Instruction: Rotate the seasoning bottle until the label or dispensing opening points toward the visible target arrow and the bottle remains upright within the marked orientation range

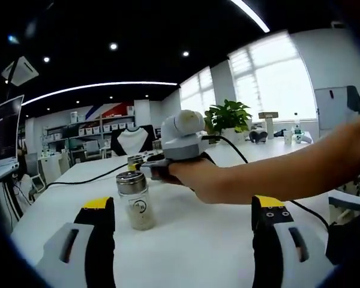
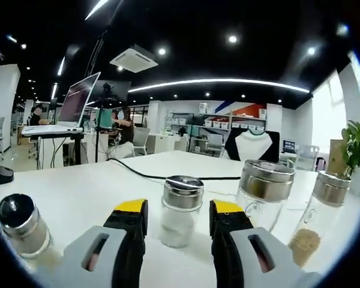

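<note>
A clear seasoning bottle (image 2: 180, 211) with a metal lid stands upright on the white table (image 2: 96, 192). It sits between the yellow-tipped jaws of my right gripper (image 2: 179, 207), which is open, with a small gap on each side. In the left gripper view, a lidded seasoning bottle (image 1: 135, 201) with pale contents stands upright just right of my left jaw. My left gripper (image 1: 183, 204) is open wide and holds nothing. A person's hand carries the right gripper (image 1: 137, 168) in from the right, behind that bottle.
Three more lidded bottles stand around: one tall (image 2: 263, 192), one with brown contents (image 2: 315, 213), one at the near left (image 2: 21, 227). A black cable (image 2: 168, 176) crosses the table. The person's arm (image 1: 276, 171) spans the right side. A potted plant (image 1: 229, 117) stands at the back.
</note>
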The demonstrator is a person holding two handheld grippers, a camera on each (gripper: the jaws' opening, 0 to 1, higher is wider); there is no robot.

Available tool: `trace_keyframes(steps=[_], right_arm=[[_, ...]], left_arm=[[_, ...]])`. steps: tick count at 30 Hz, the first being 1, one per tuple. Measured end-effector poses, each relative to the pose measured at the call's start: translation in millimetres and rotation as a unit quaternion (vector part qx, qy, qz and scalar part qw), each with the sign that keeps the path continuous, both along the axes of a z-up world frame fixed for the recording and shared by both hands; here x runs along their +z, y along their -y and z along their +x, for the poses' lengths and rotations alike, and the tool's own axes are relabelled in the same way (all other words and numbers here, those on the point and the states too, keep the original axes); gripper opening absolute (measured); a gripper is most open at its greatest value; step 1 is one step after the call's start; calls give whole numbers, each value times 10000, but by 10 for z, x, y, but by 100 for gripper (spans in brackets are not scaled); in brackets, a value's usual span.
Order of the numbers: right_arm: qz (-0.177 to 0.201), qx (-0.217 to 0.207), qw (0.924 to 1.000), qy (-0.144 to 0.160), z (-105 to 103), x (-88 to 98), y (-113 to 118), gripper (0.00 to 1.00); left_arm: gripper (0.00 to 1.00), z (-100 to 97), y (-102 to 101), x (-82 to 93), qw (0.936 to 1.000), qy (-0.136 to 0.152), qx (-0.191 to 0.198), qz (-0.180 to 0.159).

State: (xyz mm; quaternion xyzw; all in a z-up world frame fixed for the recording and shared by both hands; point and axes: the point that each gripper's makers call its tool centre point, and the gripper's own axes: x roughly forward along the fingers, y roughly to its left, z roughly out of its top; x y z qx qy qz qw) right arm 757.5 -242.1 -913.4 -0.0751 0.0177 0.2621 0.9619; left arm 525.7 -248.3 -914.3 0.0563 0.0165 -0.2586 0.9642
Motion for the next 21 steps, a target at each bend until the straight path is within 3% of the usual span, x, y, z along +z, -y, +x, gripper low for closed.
trace_keyframes(steps=[6, 10, 17, 21], right_arm=[[-31, -76, 10000, -36, 126, 7, -66, 37], [-261, -152, 9995, -42, 201, -90, -62, 34], [-164, -160, 9997, -71, 198, -77, -78, 31], [-211, 68, 9997, -46, 129, -62, -138, 30]], left_arm=[[100, -6, 26, 3, 10000, 5, -37, 1], [100, -3, 37, -20, 10000, -33, -55, 16], [100, 13, 20, -33, 10000, -49, -49, -11], [100, 15, 11, -33, 10000, -62, -33, -21]])
